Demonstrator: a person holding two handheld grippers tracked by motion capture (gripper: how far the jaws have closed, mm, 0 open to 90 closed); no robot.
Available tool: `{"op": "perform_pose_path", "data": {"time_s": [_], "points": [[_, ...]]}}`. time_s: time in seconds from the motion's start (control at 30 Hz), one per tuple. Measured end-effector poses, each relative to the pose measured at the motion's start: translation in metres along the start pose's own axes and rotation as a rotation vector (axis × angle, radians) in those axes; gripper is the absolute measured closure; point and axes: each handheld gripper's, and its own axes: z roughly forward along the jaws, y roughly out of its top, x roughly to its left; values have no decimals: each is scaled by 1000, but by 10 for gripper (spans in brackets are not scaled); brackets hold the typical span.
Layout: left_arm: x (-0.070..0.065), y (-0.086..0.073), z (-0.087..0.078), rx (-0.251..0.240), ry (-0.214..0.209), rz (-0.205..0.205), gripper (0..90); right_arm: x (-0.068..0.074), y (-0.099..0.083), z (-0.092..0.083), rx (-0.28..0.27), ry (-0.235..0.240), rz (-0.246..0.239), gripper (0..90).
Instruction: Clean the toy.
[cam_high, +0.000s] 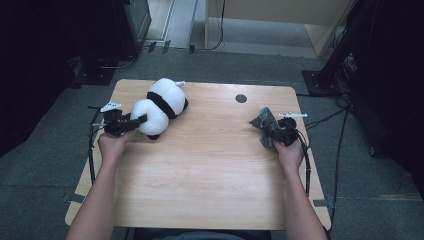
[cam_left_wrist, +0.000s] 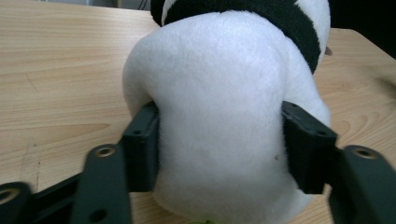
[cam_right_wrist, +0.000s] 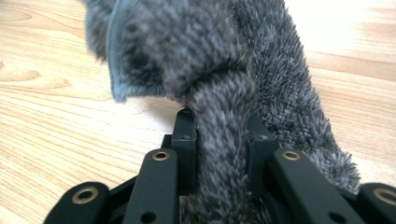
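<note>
Left gripper (cam_high: 142, 120) at table's (cam_high: 210, 165) left edge, jaws set fairly wide, both pads against flanks of white plush panda (cam_high: 159, 107), squeezing its rounded end. Panda lies on table near far-left corner, black band across middle. In left gripper view, plush (cam_left_wrist: 219, 116) bulges between the pads. Dark round hole (cam_high: 241, 98) in tabletop toward far right. Right gripper (cam_high: 267, 129) near right edge, jaws narrow, pinching fold of grey fuzzy cloth (cam_high: 263, 119); cloth (cam_right_wrist: 224, 70) bunched, touching wood ahead of jaws.
</note>
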Motion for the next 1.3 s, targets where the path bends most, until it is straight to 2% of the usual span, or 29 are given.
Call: {"op": "perform_pose_path", "data": {"time_s": [0.1,0.33,0.4,0.47,0.63,0.7,0.9,1.1,1.3], "points": [[1,1,-1,5,-7,-10,286,-2,0,-1,-4,3,12,671],[-5,7,-8,-15,16,35,181,-5,-1,-2,1,11,36,558],[-6,11,-12,-20,-7,36,150,-4,0,-4,6,9,41,529],[-8,14,-16,-19,-2,49,133,-4,1,-6,-1,5,33,498],[-18,16,-21,-10,-18,92,132,-1,6,-16,-17,21,40,455],[-22,17,-21,-10,-27,96,133,1,7,-20,-29,28,40,445],[-38,20,-21,9,-26,126,133,11,9,-30,-32,14,-7,397],[-49,20,-22,25,-50,144,137,21,9,-42,-62,38,-2,396],[-60,21,-23,24,-79,160,142,34,9,-54,-90,48,-33,397]]}}
